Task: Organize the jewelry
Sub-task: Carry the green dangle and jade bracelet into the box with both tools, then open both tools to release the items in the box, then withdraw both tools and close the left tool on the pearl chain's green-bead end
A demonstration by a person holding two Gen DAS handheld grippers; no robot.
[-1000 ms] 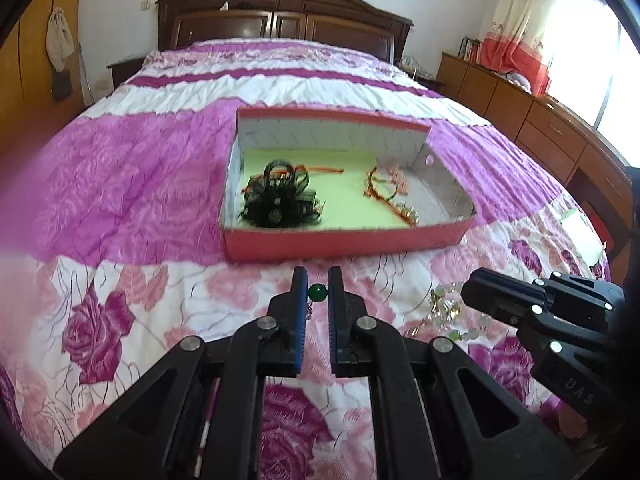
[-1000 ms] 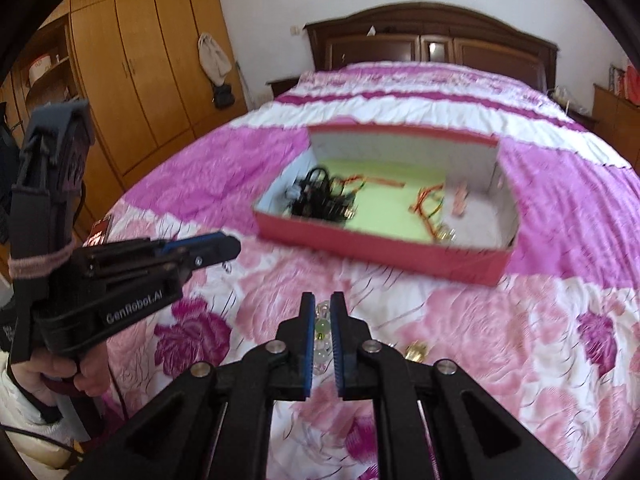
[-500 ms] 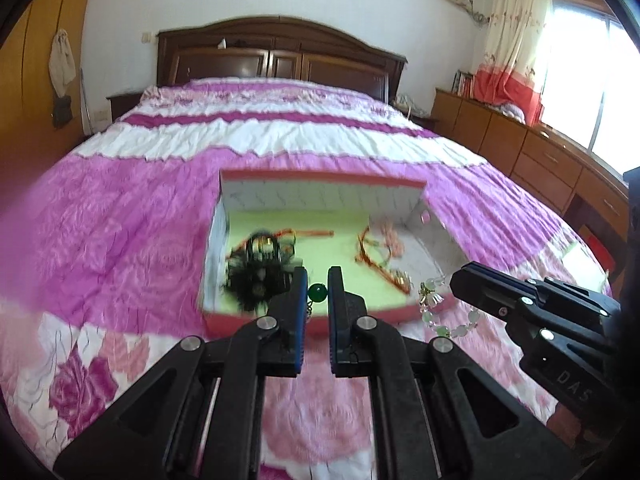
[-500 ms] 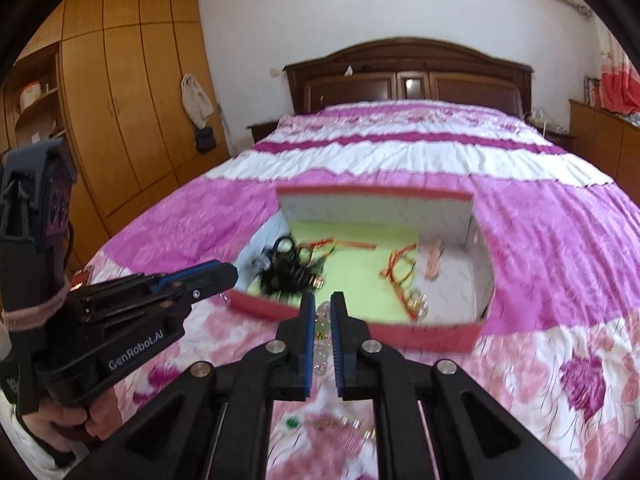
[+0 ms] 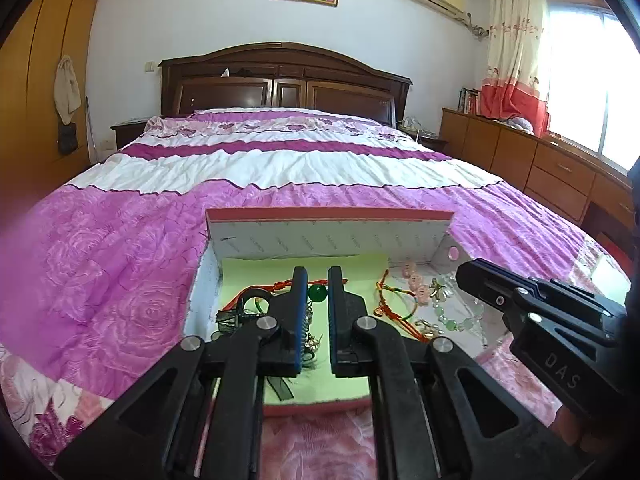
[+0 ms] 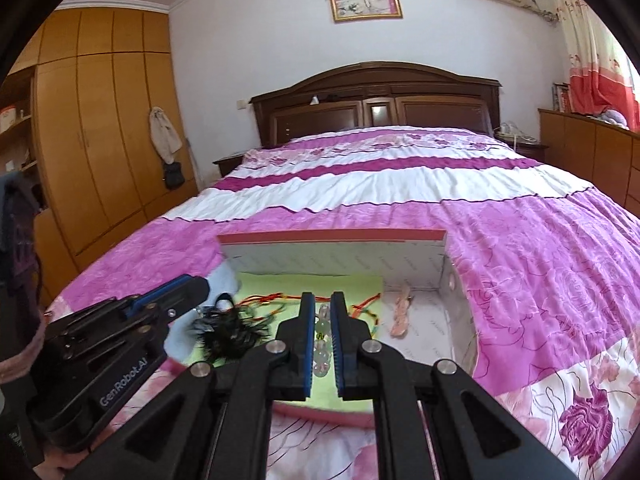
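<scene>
A red-rimmed box (image 5: 328,240) with a green lining lies on the bed. My left gripper (image 5: 318,276) hangs over its left half, shut on a green-bead ornament (image 5: 317,293) whose small metal chain dangles below. My right gripper (image 6: 322,300) is over the middle of the box (image 6: 336,258), shut on a pale bead bracelet (image 6: 322,346). In the left wrist view the bracelet (image 5: 452,323) droops from the right gripper (image 5: 464,276) above the box's right side. The left gripper (image 6: 200,286) shows at the left of the right wrist view.
Inside the box lie a black feathery hair piece (image 6: 230,334), red string bracelets (image 5: 394,306) and a pink piece (image 6: 402,314). The pink flowered bedspread (image 5: 120,264) surrounds the box. A wardrobe (image 6: 96,140) stands left, and drawers (image 5: 560,172) stand right.
Both grippers have moved forward from above the bedspread to above the box, each carrying its piece. The box now sits close under the fingertips.
</scene>
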